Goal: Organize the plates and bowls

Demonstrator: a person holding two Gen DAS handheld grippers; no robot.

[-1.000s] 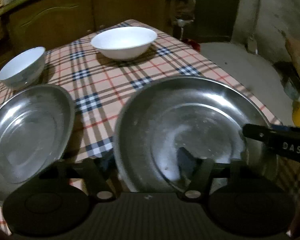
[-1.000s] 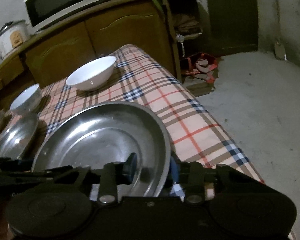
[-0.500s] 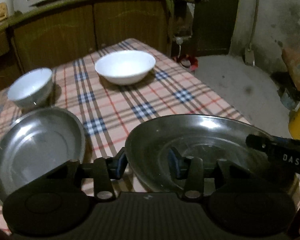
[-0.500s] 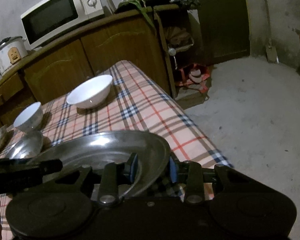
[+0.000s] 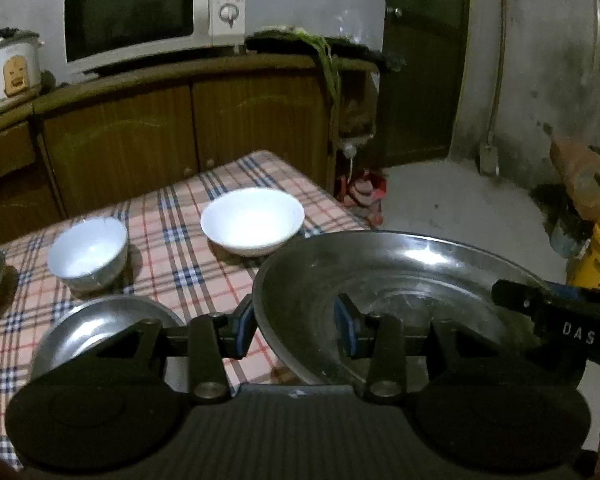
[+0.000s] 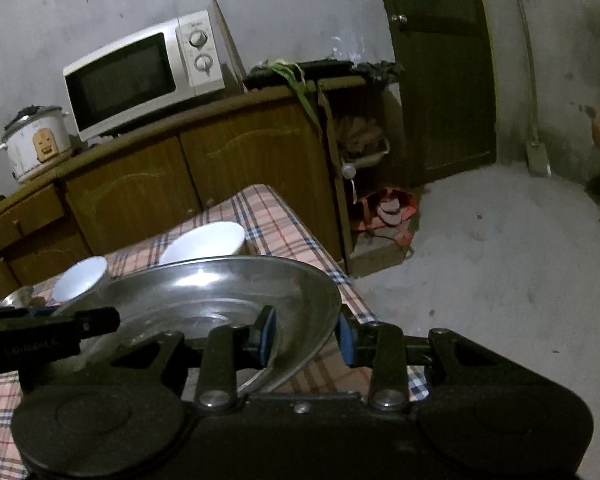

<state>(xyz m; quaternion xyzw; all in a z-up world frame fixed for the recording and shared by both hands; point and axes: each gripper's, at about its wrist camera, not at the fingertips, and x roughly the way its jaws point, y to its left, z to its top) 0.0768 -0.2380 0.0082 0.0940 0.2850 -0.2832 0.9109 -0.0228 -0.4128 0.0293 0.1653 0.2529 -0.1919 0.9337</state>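
Both grippers — left (image 5: 296,326), right (image 6: 306,338) — pinch the big plate's (image 5: 400,272) rims, airborne; small plate (image 5: 100,320) at 9 o'clock, bowls (image 5: 252,220) unstacked.

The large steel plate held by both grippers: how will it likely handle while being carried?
The large steel plate looks rigid, so it probably won't flex. Its polished rim seems slippery; the left gripper and right gripper each straddle only an edge, so it may slide. Shallow and wide, it could tilt if one side drops.
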